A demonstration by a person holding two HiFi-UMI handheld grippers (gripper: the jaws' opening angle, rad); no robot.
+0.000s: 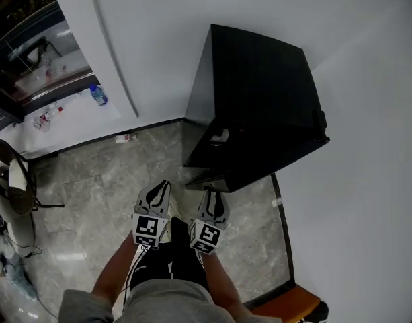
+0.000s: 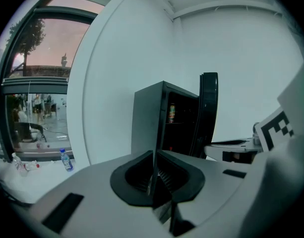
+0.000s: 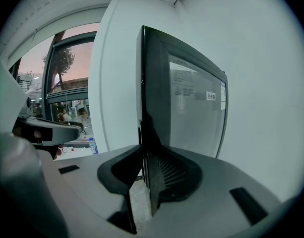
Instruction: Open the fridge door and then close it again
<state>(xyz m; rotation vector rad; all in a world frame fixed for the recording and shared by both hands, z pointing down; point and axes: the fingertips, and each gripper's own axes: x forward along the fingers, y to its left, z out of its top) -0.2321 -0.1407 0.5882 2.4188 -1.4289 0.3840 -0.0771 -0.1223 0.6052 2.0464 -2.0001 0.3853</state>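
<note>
Corner: a compact, matt black, box-shaped fridge (image 1: 259, 86) is set on a grey marbled floor (image 1: 91, 180), in the angle of two white walls (image 1: 192, 32).
Fridge door: the black, glass-fronted fridge door (image 3: 191, 98) is swung well out from the cabinet and is seen edge-on in both gripper views. Opening is judged done or nearly so, and the closing is yet to be made.
Right gripper: the right gripper (image 1: 210, 197) is closed onto the door's free edge, which is pinched between its pads as far as can be judged.
Left gripper: the left gripper (image 1: 160, 188) is held just beside the right one and short of the fridge. Its jaws are pressed together on nothing.
Can: a small drink can (image 2: 172, 112) is seen on a shelf inside.
Risk, slip: the thin smooth edge could be lost from the pinch if the door is pulled off its arc.
Risk, slam: if it is pushed too hard, the door could be banged shut and the can toppled.
Risk, trapping: the idle left gripper could be caught between door and cabinet if it is left there.
</note>
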